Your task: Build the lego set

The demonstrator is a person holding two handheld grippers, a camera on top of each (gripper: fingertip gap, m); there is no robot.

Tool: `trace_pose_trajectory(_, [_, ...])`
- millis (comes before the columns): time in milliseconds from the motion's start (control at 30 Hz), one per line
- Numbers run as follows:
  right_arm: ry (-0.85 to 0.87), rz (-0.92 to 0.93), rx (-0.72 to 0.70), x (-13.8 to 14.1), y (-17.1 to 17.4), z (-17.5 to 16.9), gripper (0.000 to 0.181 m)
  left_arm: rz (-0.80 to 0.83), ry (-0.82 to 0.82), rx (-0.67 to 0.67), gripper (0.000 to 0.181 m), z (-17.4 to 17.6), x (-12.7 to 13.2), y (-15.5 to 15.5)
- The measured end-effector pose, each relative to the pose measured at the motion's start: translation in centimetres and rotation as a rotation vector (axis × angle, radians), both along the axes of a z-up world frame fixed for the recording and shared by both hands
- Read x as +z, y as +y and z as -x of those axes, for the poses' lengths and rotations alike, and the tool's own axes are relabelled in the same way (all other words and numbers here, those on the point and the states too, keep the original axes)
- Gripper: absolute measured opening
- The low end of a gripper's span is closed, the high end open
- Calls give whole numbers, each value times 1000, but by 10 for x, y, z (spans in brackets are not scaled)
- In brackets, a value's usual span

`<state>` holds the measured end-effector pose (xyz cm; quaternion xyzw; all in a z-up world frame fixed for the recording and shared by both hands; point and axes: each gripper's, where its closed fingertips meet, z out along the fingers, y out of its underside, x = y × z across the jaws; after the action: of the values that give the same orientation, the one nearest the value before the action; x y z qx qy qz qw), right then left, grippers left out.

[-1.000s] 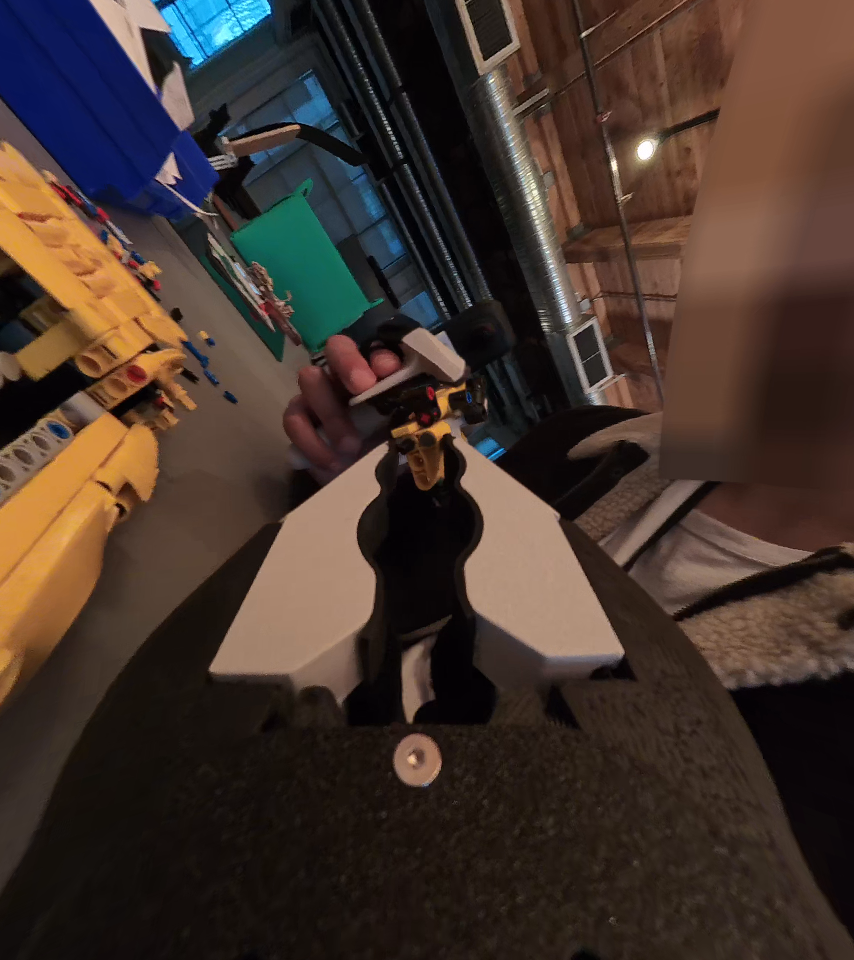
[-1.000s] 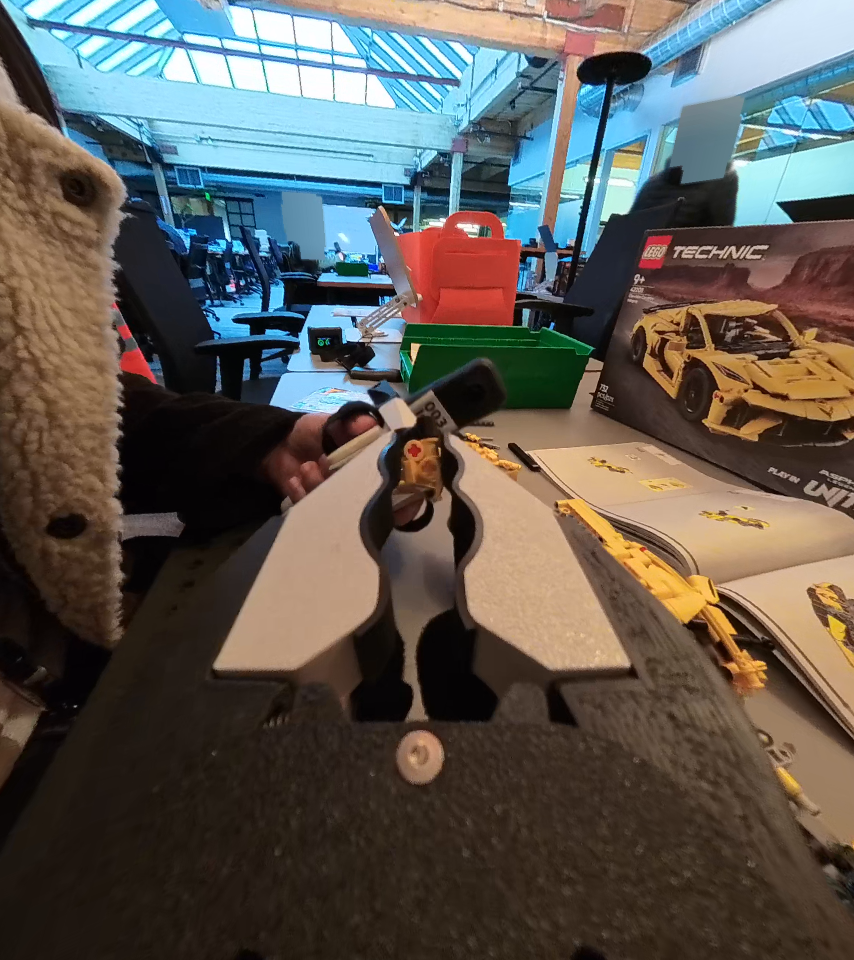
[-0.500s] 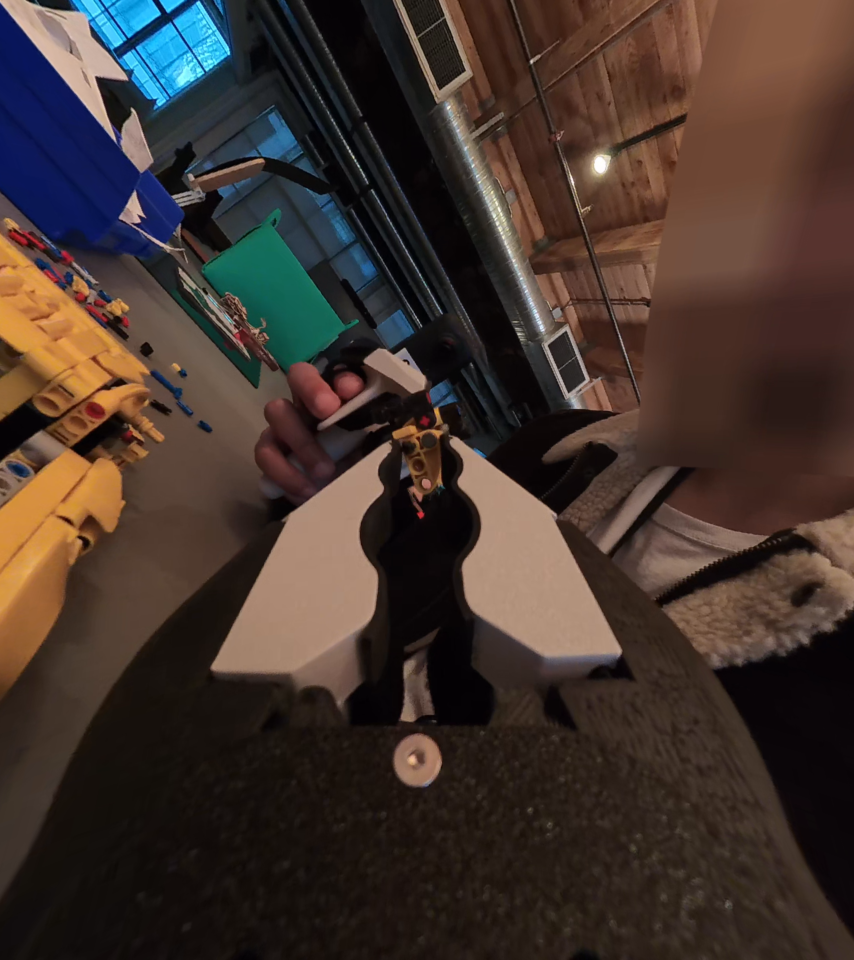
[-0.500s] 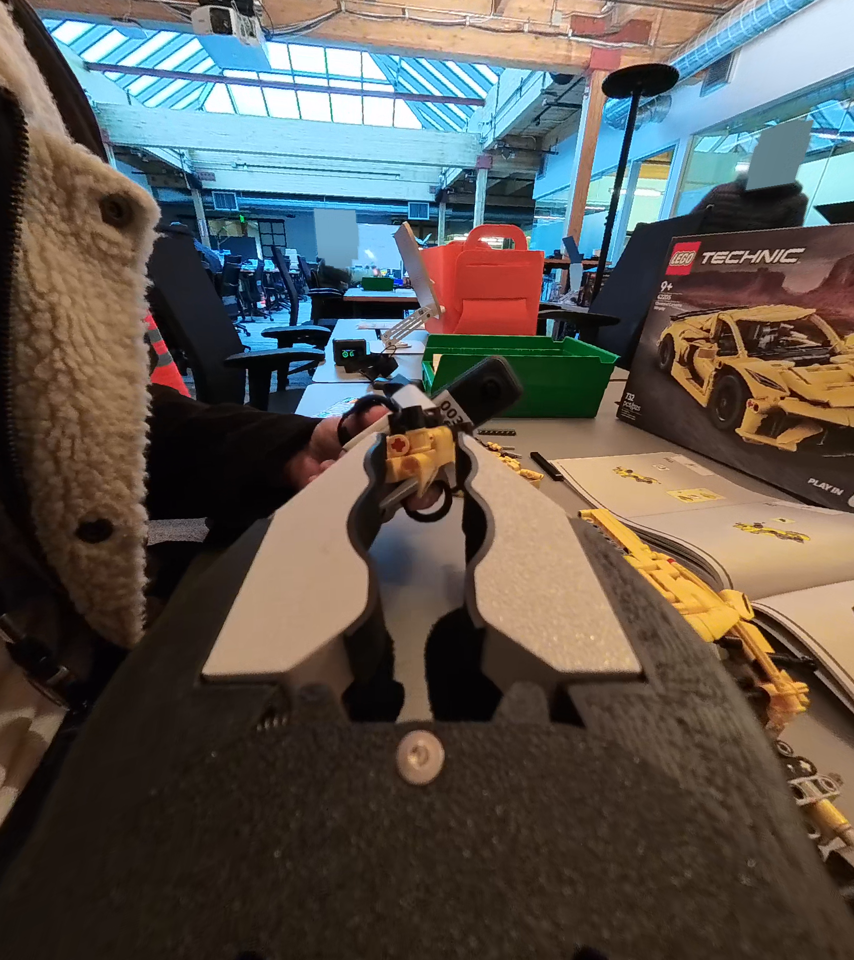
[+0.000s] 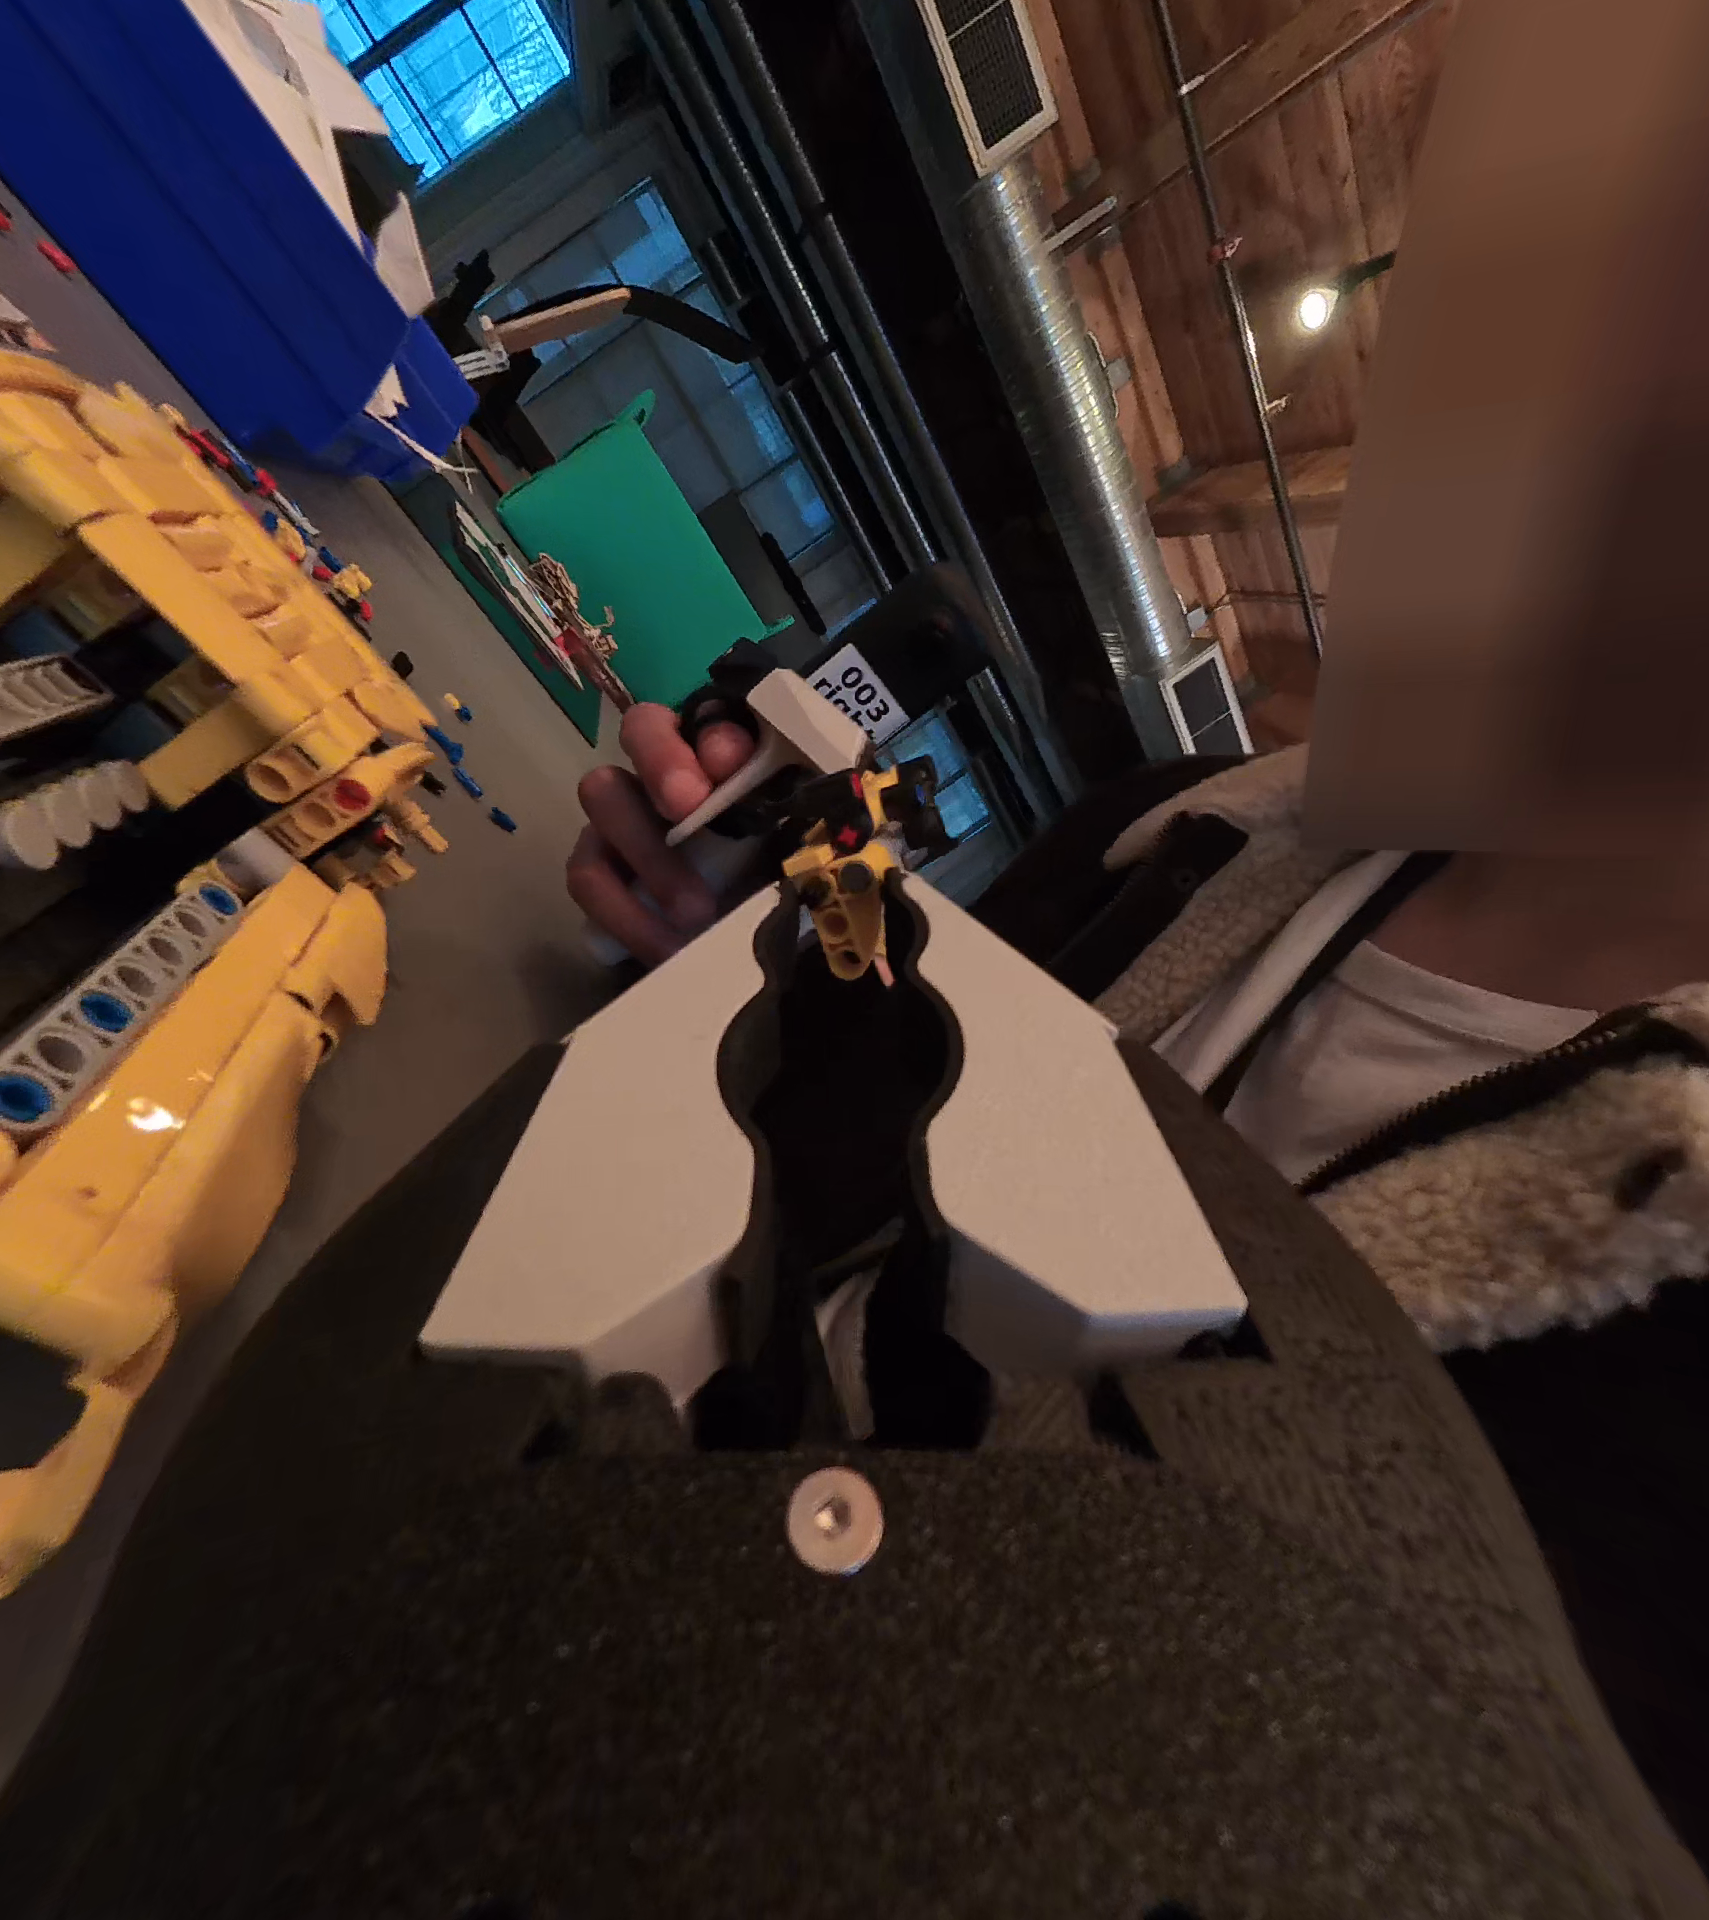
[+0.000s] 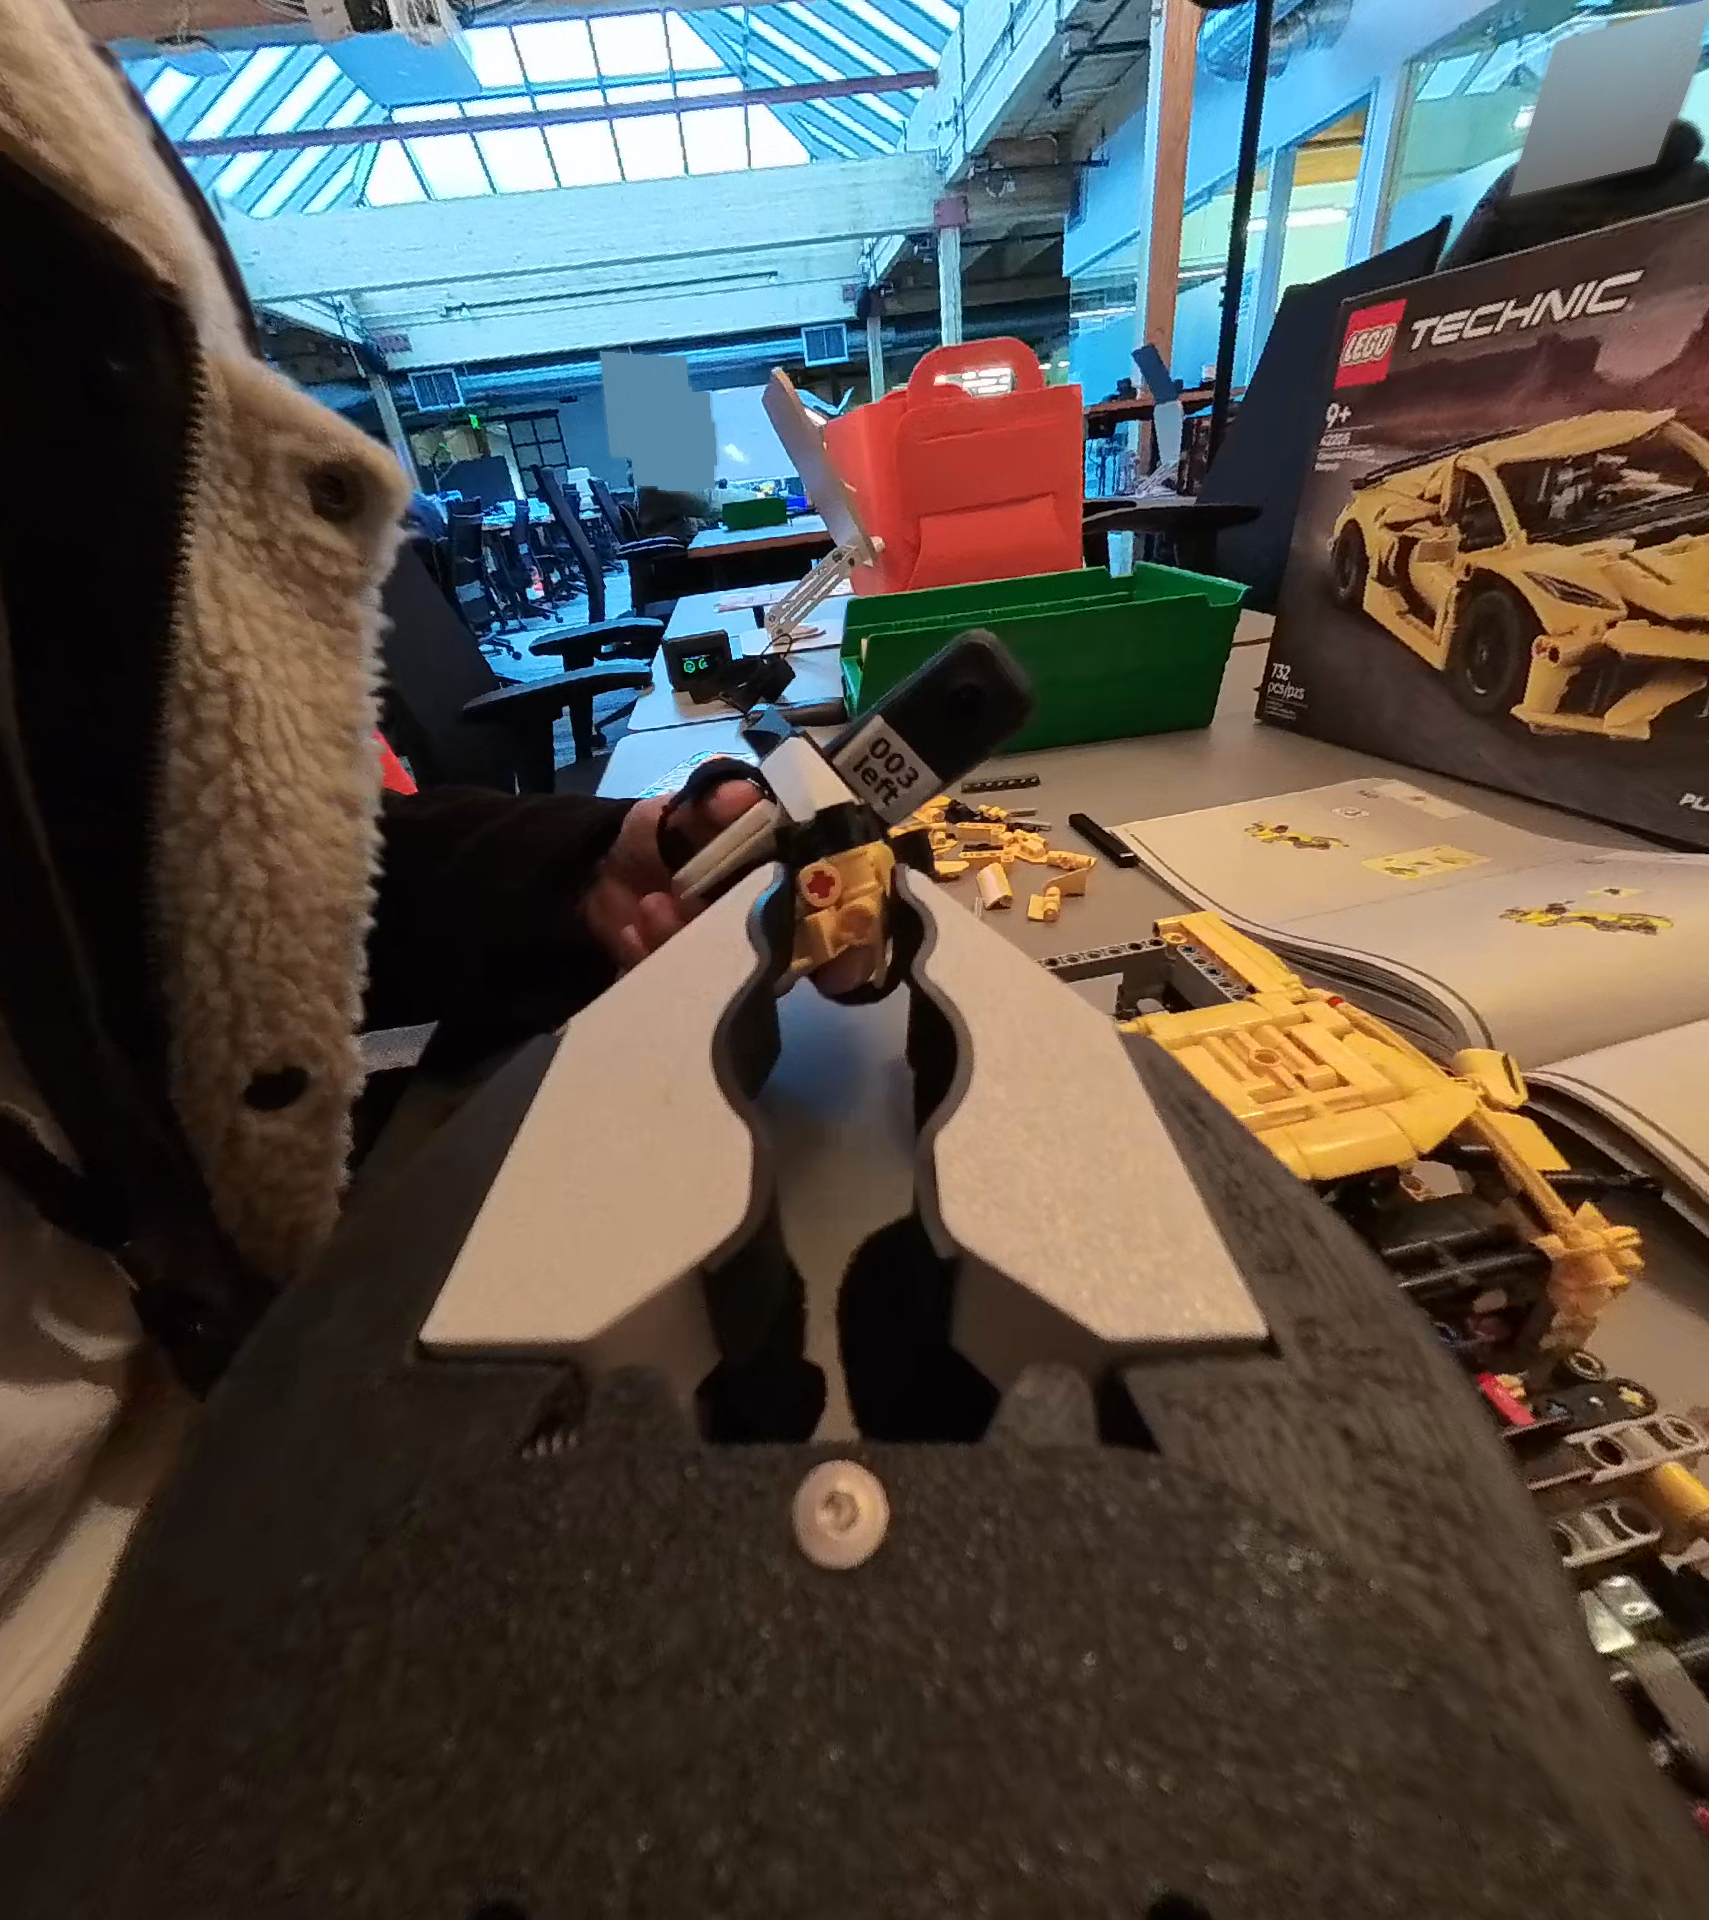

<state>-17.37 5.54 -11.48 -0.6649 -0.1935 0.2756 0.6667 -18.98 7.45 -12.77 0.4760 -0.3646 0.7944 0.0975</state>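
Grey-fingered black gripper (image 5: 845, 914); cream fleece jacket (image 6: 237, 727)

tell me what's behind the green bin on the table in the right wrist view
An orange bag-shaped container stands right behind the green bin, with a black pole and office desks farther back. The container's base is covered by the bin's rim, and the bin's inside cannot be seen.

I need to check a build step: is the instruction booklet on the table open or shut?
Open. In the right wrist view the instruction booklet lies spread flat, its printed pages facing up beside the yellow lego car.
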Motion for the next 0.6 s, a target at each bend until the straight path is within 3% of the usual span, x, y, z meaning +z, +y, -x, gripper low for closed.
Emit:
trace_pose_trajectory(100, [-14,26,9,-8,5,0,17,24,33,-49,23,-2,-5,-5])
trace_pose_trajectory(300, [56,81,56,-13,10,-2,17,69,62,-92,17,-4,-9,-3])
trace_pose_trajectory(600, [192,212,55,-29,24,-17,26,-47,92,8,16,-10,-19,13])
